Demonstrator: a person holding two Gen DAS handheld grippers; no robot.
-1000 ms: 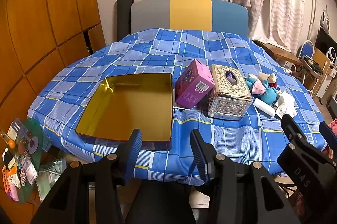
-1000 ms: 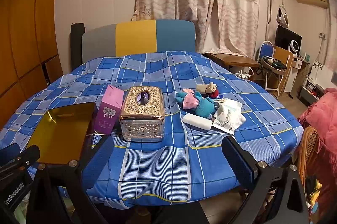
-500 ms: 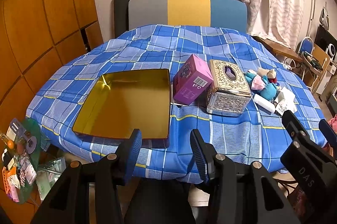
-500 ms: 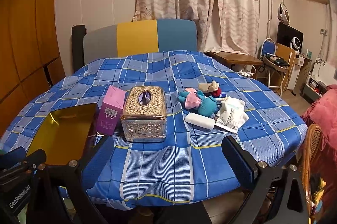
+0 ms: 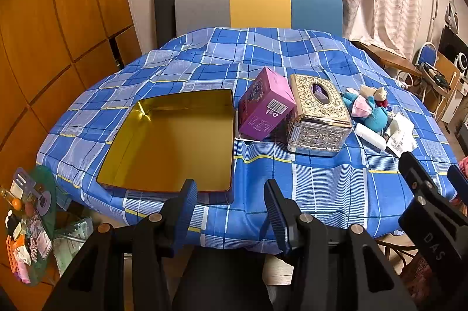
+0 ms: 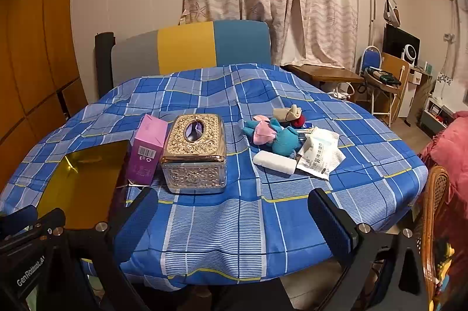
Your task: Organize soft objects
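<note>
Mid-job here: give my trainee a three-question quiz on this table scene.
1. True or false: the gold tin already holds soft toys.
2. What stands between the purple box and the teal plush: A) tissue box B) lamp C) bottle?
3. Fill in: the jaws of the left gripper and right gripper hold ____.

Key: 1 false; 2 A, the ornate tissue box; 3 nothing.

On the surface [image 5: 321,188] an open tin [image 5: 172,141] lies at nine o'clock; a carton [image 5: 264,103] leans just right of it, touching the tissue box [image 5: 317,118] at the centre; at three o'clock lie plush toys [image 6: 275,135], a roll [image 6: 275,161] before them, a packet [image 6: 320,154] beside; a chair [image 5: 257,6] stands behind at twelve.
</note>
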